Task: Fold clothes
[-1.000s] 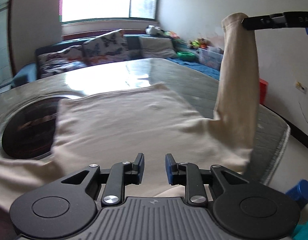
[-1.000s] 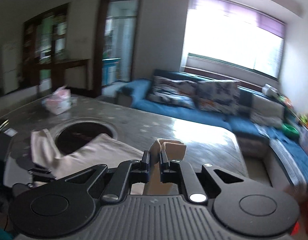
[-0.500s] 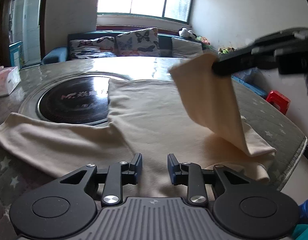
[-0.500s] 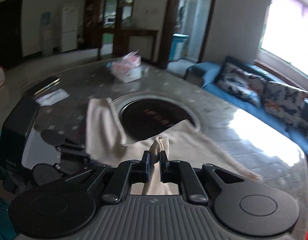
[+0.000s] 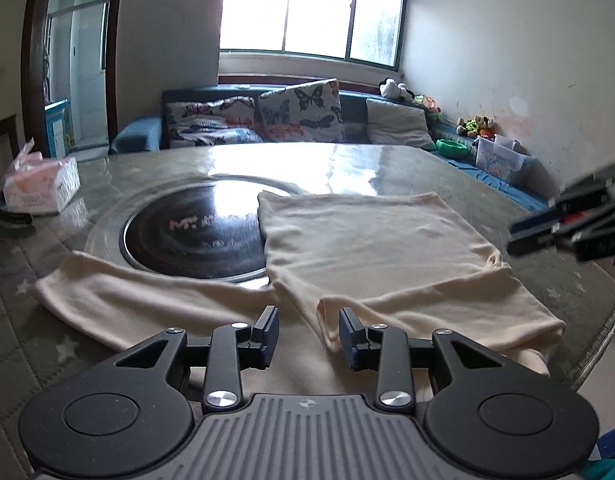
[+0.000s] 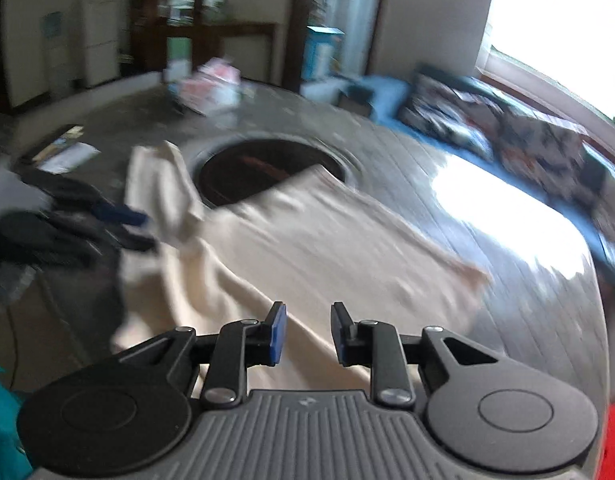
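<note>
We hold the left gripper low over the near edge of a cream long-sleeved top that lies spread on the table. Its jaws are parted and opening, with nothing pinched; cloth shows below the gap, and the cuff end of one folded-in sleeve lies just ahead of its right finger. The other sleeve stretches flat to the left of this gripper, beside the dark round inset in the table, which the top's far corner partly covers. A tissue box stands well off to the left.

Our right gripper hangs over the same garment from the other side. Its jaws are also opening, and no fabric is caught between the blue pads; the top lies under and ahead of it. This view is blurred. In the left view the right gripper shows at the far right, off the cloth.
</note>
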{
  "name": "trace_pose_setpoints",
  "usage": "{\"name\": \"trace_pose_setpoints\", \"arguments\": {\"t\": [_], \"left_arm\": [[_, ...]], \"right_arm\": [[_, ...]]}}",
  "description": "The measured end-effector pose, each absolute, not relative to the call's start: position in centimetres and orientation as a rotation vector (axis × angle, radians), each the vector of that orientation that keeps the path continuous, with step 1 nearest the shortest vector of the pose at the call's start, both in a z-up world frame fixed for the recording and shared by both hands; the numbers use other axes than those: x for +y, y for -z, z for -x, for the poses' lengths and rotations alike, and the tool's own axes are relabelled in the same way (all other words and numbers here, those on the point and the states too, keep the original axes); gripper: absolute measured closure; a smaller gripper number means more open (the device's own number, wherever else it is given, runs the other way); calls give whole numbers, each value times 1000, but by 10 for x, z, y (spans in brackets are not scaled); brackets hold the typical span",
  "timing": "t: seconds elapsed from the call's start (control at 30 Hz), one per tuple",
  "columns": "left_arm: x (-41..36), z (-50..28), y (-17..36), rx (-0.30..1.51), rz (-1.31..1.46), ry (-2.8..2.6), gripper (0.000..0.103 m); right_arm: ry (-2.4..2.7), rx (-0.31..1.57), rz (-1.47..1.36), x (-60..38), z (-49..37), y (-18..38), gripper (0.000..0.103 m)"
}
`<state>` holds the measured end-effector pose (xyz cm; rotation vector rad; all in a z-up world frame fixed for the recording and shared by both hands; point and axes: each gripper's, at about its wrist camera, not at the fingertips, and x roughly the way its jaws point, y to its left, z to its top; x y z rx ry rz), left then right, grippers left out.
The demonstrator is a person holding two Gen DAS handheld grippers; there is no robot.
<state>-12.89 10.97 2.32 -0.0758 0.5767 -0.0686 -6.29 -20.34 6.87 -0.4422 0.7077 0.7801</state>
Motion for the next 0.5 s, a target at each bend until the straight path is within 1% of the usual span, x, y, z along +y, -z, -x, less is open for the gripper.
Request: {"name": "trace_pose_setpoints", "arguments": {"t": [0.07, 0.1, 0.2, 0.37, 0.5], "left_arm": [[107, 127, -25, 573, 73, 81, 67], [104, 125, -25, 575, 69, 92, 69], [93, 116, -17, 595, 61, 128, 69], [82, 107, -3, 642, 37, 157, 77], [84, 105, -2, 660, 22, 137, 77]], "right_arm": [[-735, 730, 424, -218, 55, -62, 78], [-715, 738, 410, -224, 52, -58, 78], [-676, 751, 369, -236, 43, -51, 78], [-639, 780, 334, -245, 29, -36, 78], [-609, 804, 254, -254, 15, -28, 78]]}}
